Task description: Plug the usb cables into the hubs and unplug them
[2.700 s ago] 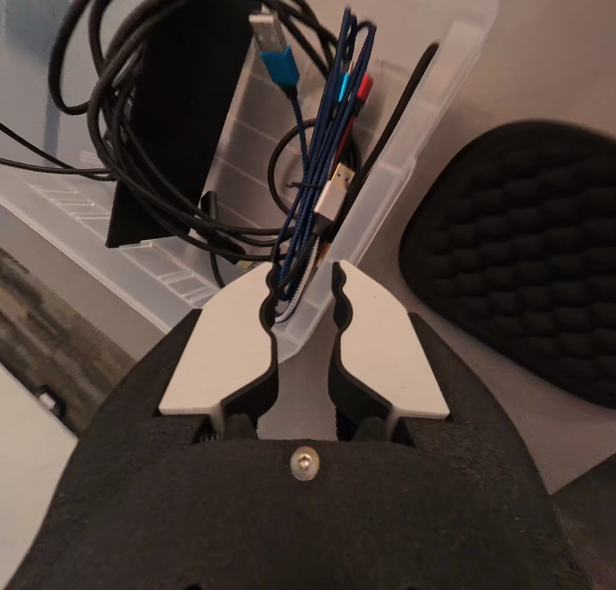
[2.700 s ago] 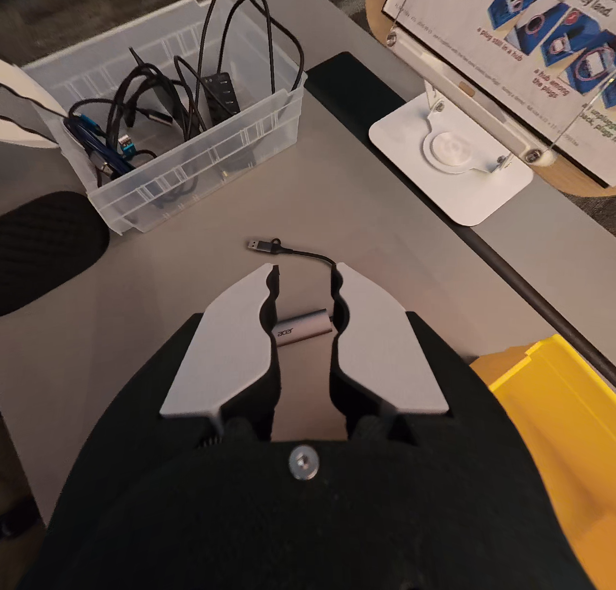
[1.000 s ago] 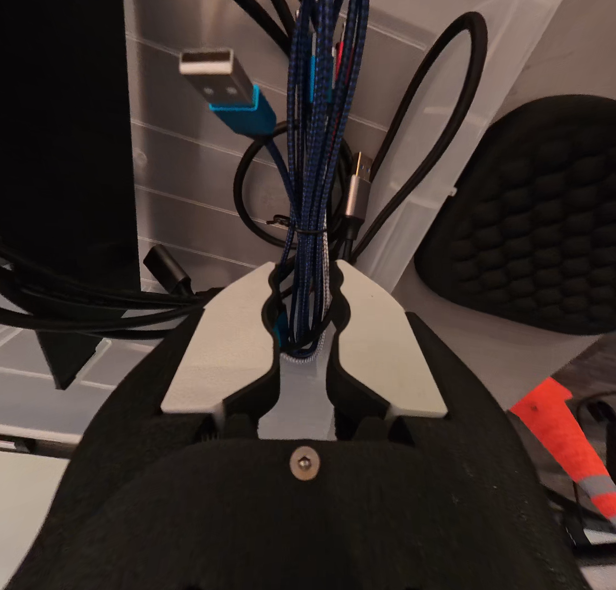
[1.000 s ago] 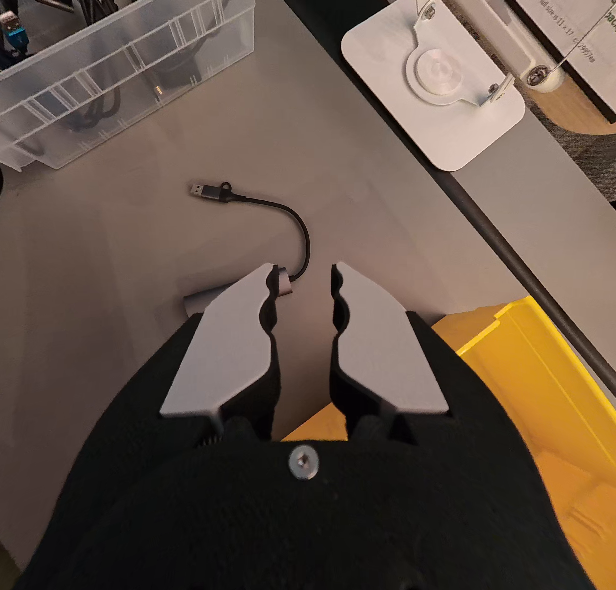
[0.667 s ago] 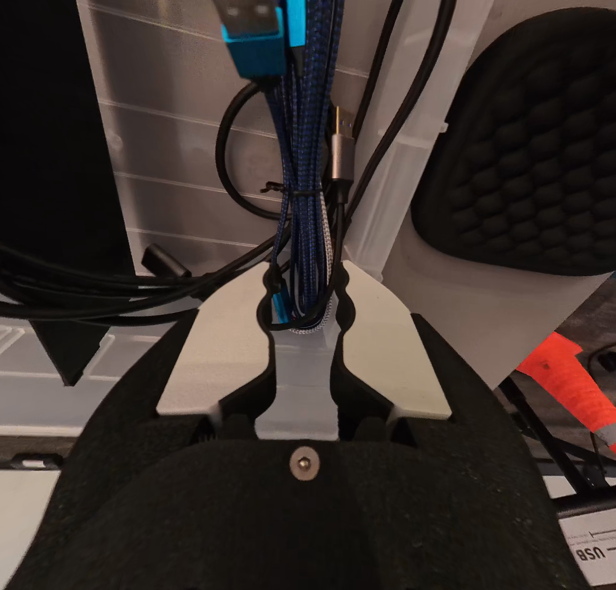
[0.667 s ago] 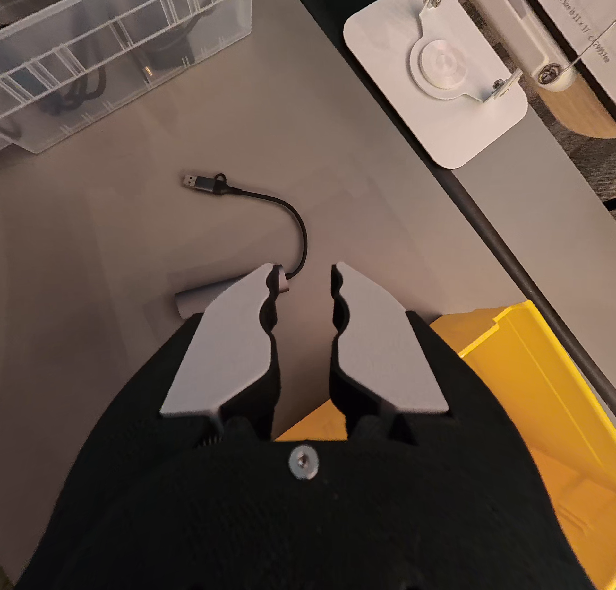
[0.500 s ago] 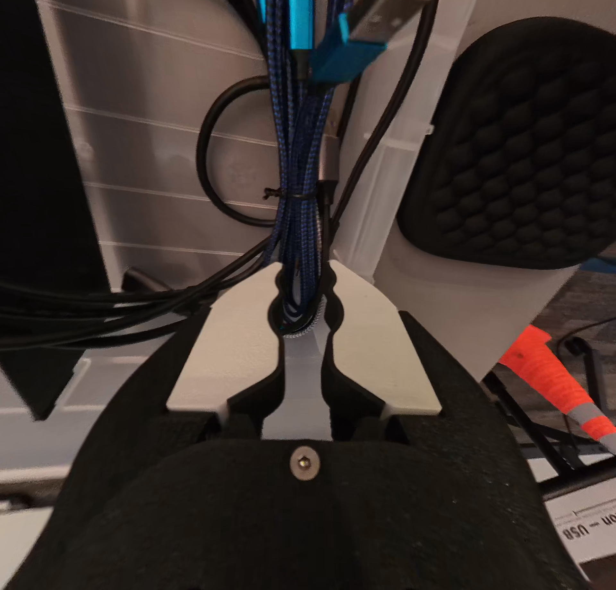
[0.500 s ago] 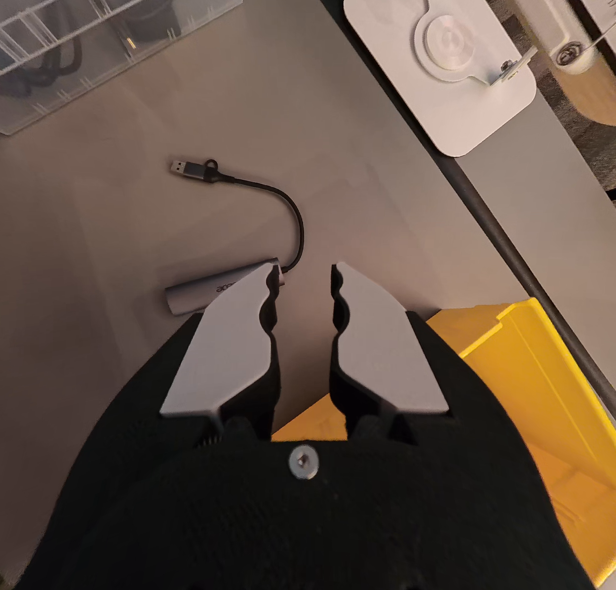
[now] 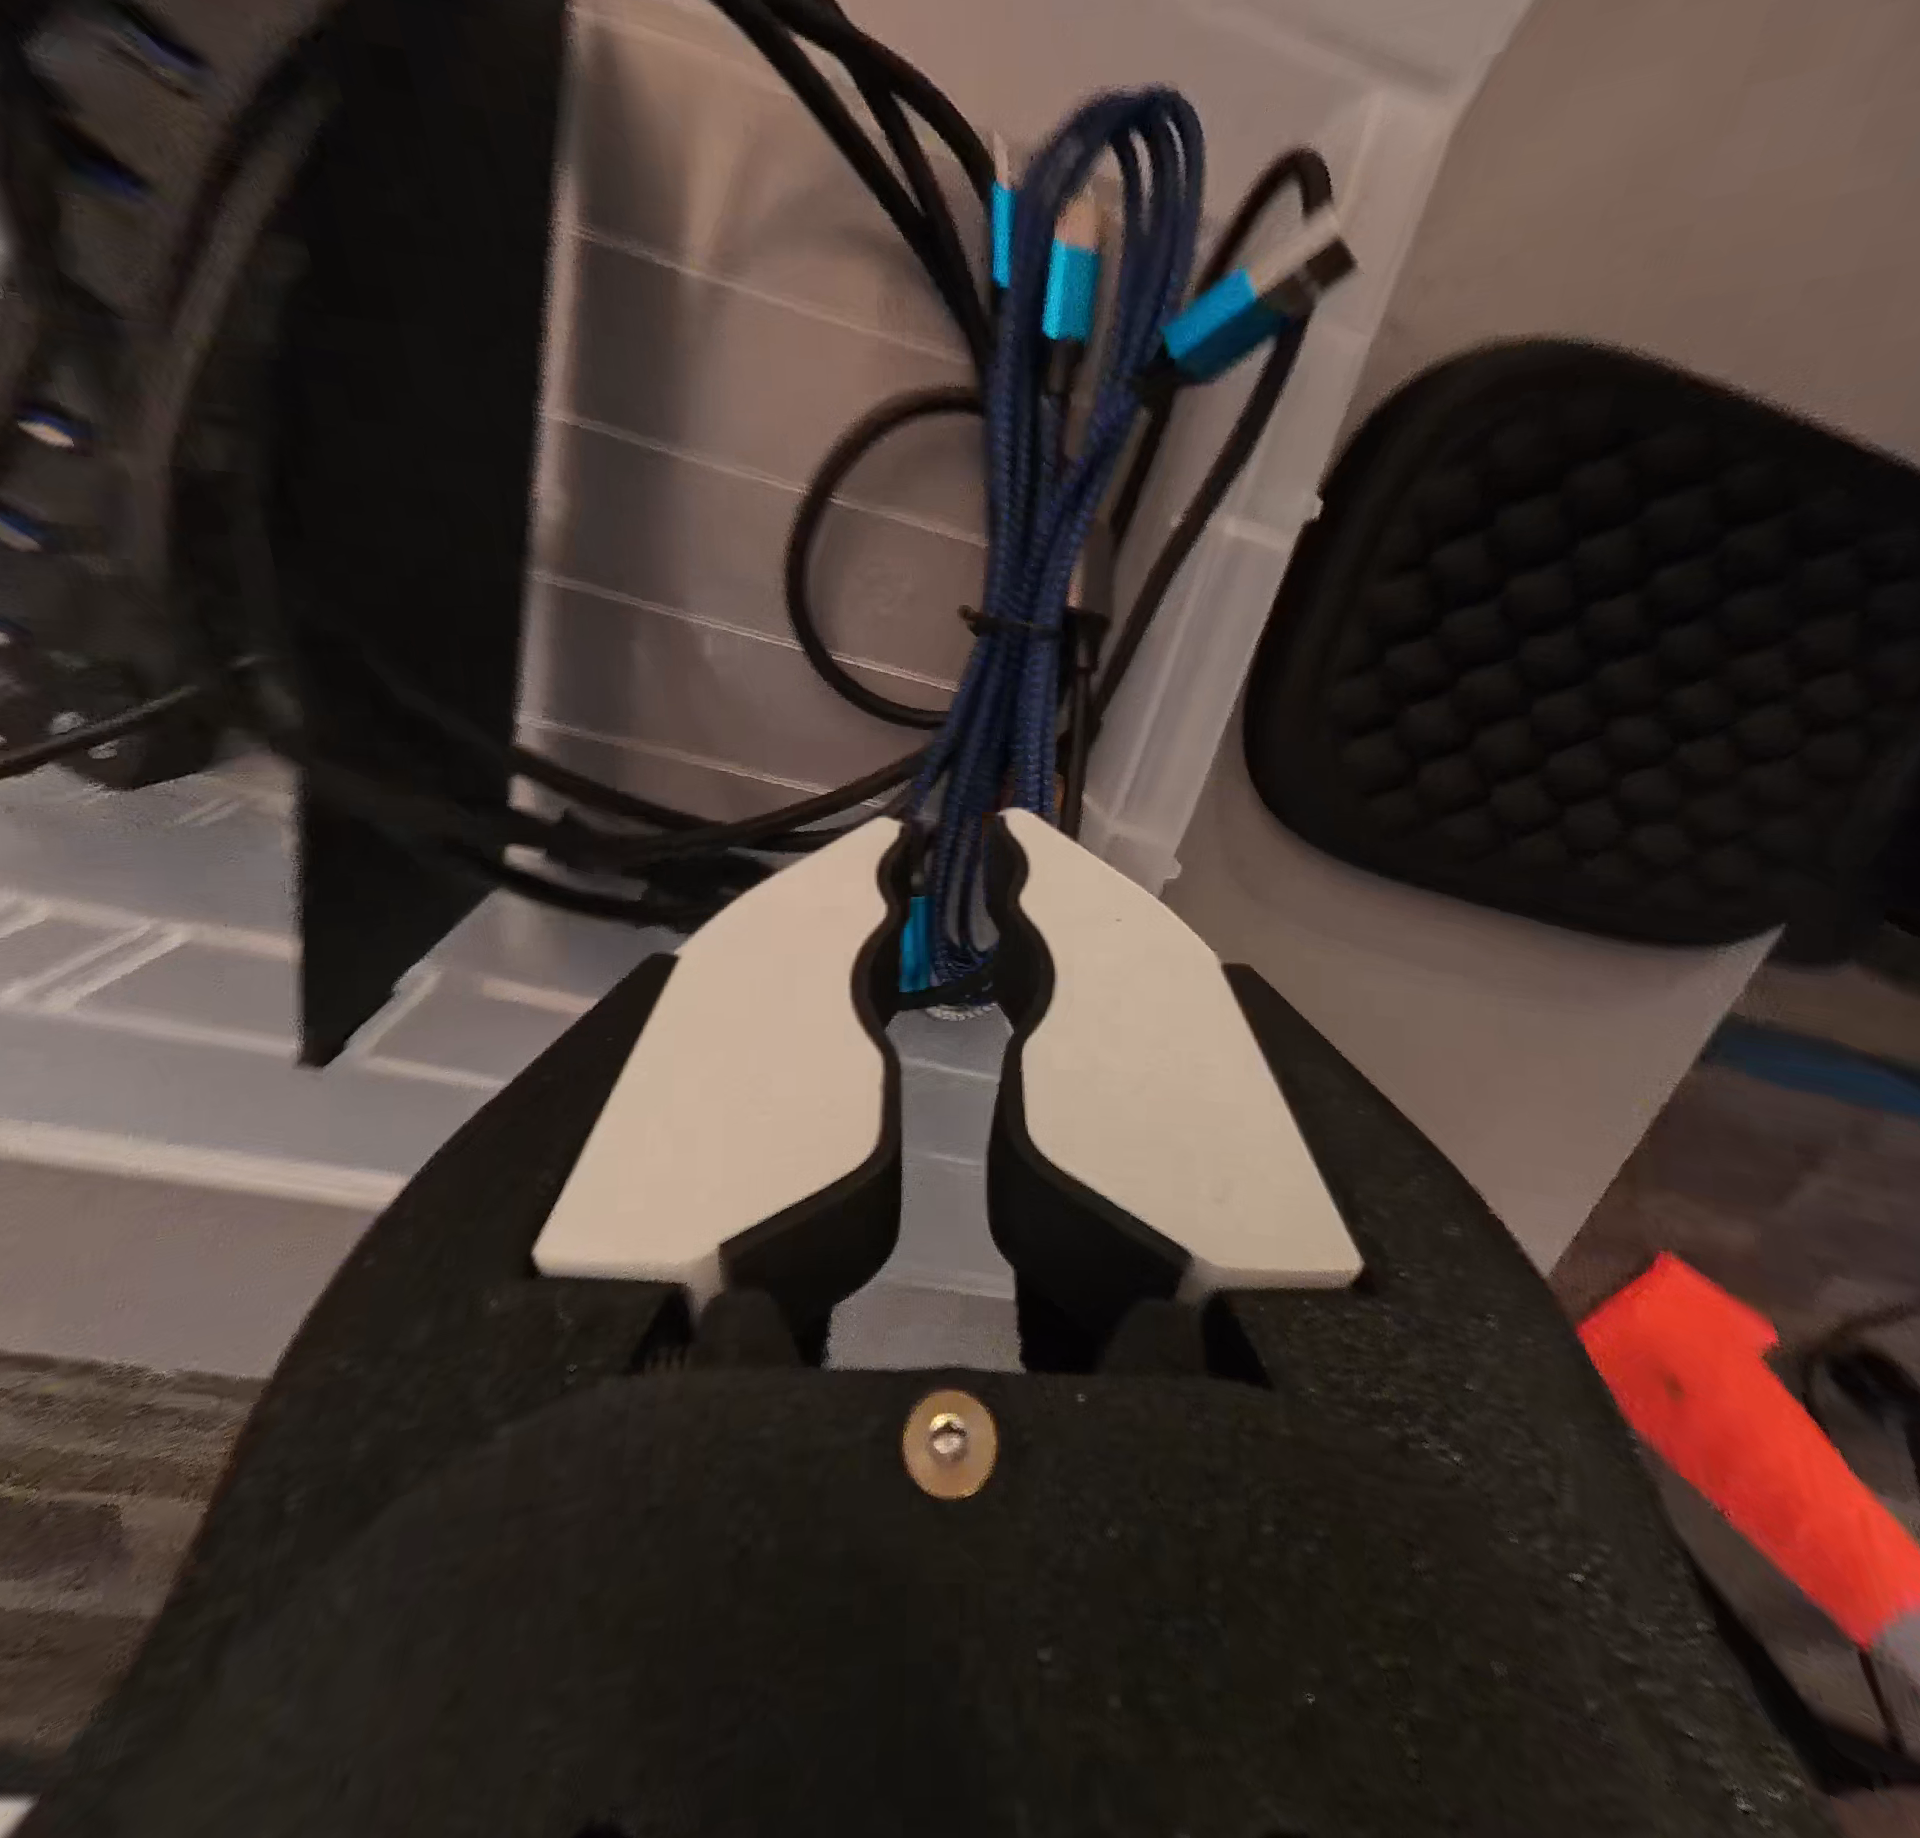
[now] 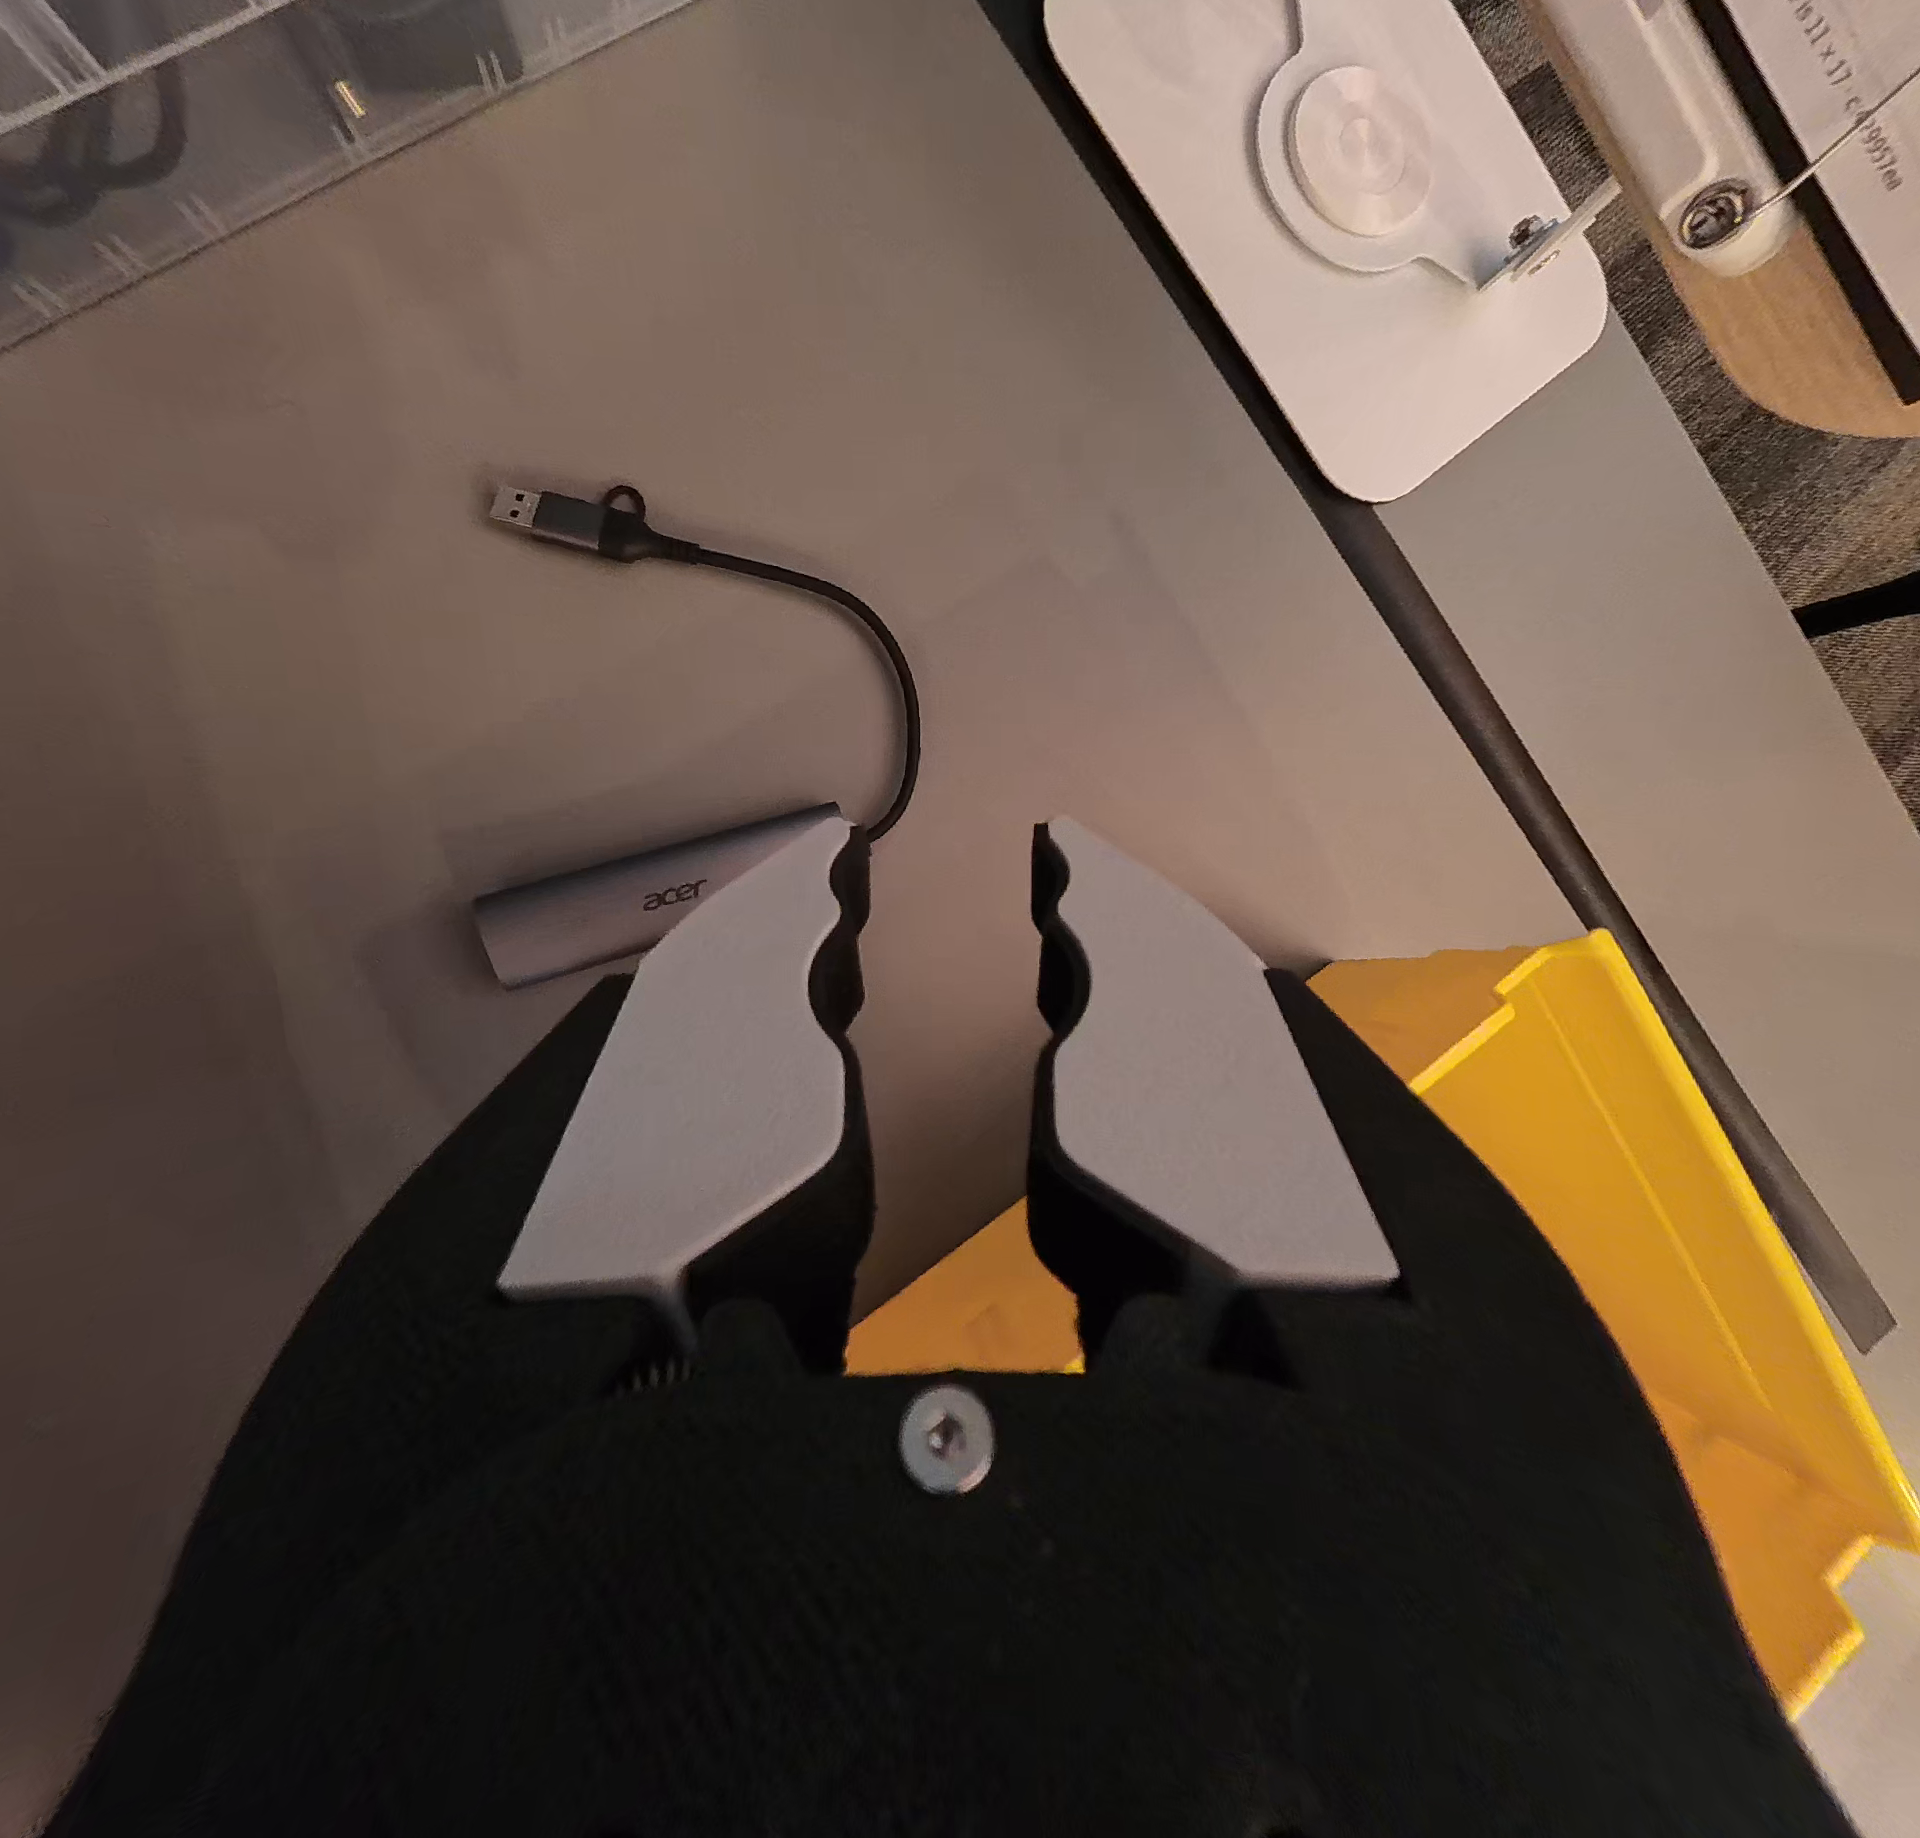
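The left hand-held gripper is clamping a bundle of blue braided cables near its lower bend, so the bundle is running lengthwise straight away from the fingers, with its light-blue plugs pointing up and off to the right at the far end. A thin black tie is cinching the bundle partway along. Behind it, a clear plastic bin is holding black cables and a dark flat block; the left side of this view is blurring, so those dark shapes are hard to make out. A black padded cushion is sitting just beside the bin.

The right hand-held gripper is hovering with its fingers spread and nothing between them. Below it, a grey hub is lying on the table, its long axis running left to right, its right end hiding under the left finger. Its short black lead is curving up and back, the plug pointing left. A yellow bin is being cut off at the right edge.
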Demonstrator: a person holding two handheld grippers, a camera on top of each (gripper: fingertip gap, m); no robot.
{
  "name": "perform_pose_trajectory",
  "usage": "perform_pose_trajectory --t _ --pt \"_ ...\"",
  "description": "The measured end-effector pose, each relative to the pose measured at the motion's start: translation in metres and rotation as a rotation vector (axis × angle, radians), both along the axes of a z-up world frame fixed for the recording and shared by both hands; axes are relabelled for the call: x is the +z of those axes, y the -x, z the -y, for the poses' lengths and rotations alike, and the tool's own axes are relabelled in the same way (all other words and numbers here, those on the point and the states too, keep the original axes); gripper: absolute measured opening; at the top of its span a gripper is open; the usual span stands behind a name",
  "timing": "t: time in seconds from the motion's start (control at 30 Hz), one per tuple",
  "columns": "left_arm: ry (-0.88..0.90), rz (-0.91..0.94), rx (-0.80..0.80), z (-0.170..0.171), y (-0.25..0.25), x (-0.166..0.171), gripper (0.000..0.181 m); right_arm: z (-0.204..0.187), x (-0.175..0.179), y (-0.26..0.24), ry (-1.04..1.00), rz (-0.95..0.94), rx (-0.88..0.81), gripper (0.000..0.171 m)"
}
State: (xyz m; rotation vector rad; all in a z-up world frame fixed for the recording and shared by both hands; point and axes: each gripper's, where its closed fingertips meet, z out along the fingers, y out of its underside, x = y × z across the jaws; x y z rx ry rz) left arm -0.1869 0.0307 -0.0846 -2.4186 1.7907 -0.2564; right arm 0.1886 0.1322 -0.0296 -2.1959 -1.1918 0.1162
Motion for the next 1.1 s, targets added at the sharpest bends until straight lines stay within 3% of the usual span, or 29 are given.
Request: perform_pose_trajectory --t 0.13,0.33,0.4,0.47,0.53,0.67,0.77,0.87,1.1 --pt "-0.139 0.034 0.182 -0.035 0.009 0.017 0.021 0.002 0.003 0.001 -0.015 0.006 0.01 0.031" --pt "-0.226 0.05 0.515 -0.07 0.015 0.011 0.024 0.003 0.004 0.002 -0.024 0.014 0.016 0.031" --pt "-0.242 0.022 0.584 -0.076 0.017 0.007 0.038 0.004 0.005 0.002 -0.026 0.017 0.018 0.031" --pt "-0.277 -0.033 0.596 -0.081 0.019 0.002 0.042 0.004 0.005 0.002 -0.028 0.02 0.02 0.031" --pt "-0.309 -0.078 0.579 -0.084 0.018 0.0 0.032 0.005 0.005 0.002 -0.029 0.02 0.024 0.031" --pt "-0.295 -0.152 0.549 -0.082 0.011 -0.011 0.031 0.006 0.007 0.001 -0.038 0.03 0.03 0.031" --pt "-0.383 -0.22 0.496 -0.089 0.012 -0.007 0.013 0.007 0.009 0.001 -0.048 0.035 0.04 0.031" --pt "-0.408 -0.267 0.473 -0.089 0.014 -0.006 0.011 0.008 0.012 0.0 -0.058 0.035 0.046 0.031" --pt "-0.451 -0.226 0.507 -0.086 0.014 0.031 0.009 0.009 0.016 -0.002 -0.067 0.025 0.05 0.031"
